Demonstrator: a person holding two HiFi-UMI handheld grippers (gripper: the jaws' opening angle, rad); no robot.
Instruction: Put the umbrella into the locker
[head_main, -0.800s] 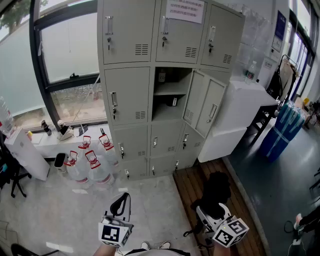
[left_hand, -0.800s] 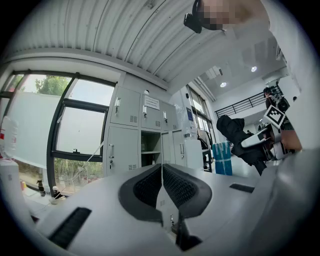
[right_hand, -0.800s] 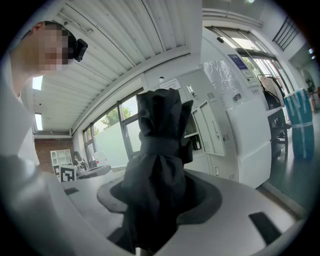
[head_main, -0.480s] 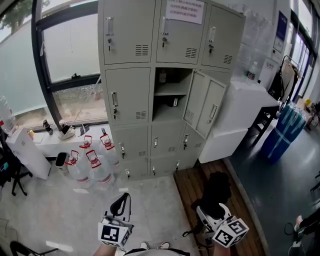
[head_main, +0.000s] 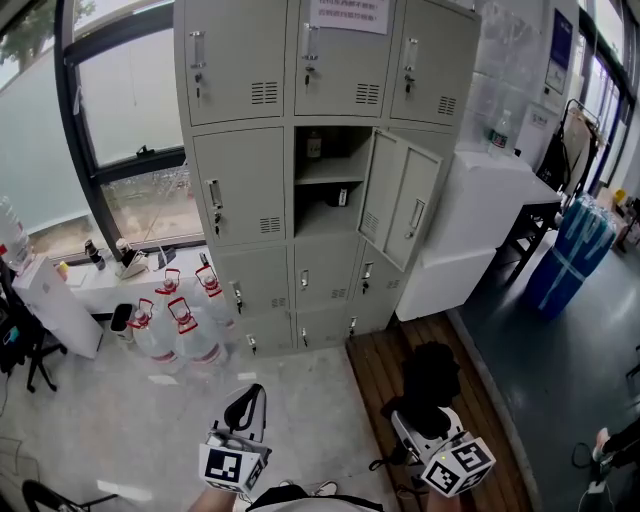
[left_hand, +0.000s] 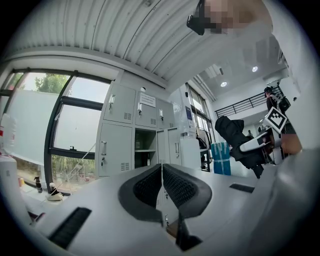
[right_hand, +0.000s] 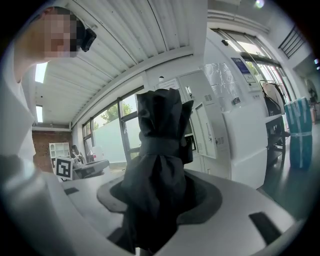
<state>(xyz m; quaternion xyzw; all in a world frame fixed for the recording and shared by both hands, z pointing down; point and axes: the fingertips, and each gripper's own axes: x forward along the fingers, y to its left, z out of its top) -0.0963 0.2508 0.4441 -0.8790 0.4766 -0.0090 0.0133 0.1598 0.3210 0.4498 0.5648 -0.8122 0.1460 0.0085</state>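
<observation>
A folded black umbrella (head_main: 430, 372) stands up from my right gripper (head_main: 418, 422), which is shut on its lower part at the bottom right of the head view. In the right gripper view the umbrella (right_hand: 160, 145) fills the space between the jaws. My left gripper (head_main: 246, 408) is shut and empty at the bottom centre; its pads (left_hand: 172, 186) meet. The grey locker bank (head_main: 245, 170) stands ahead, beyond both grippers. In its middle column two doors (head_main: 400, 205) hang open, showing an upper compartment (head_main: 325, 150) with a bottle and a lower one (head_main: 335, 205) with a dark item.
Several large water jugs (head_main: 180, 322) stand on the floor left of the lockers. A white cabinet (head_main: 480, 225) adjoins them on the right, with a blue wrapped pack (head_main: 570, 255) beyond. A wooden floor strip (head_main: 385, 365) lies under the umbrella. An office chair (head_main: 20, 350) is at far left.
The head view has shifted: the lockers now sit a little further left and higher in the picture. Both grippers keep their places, the umbrella still in the right one.
</observation>
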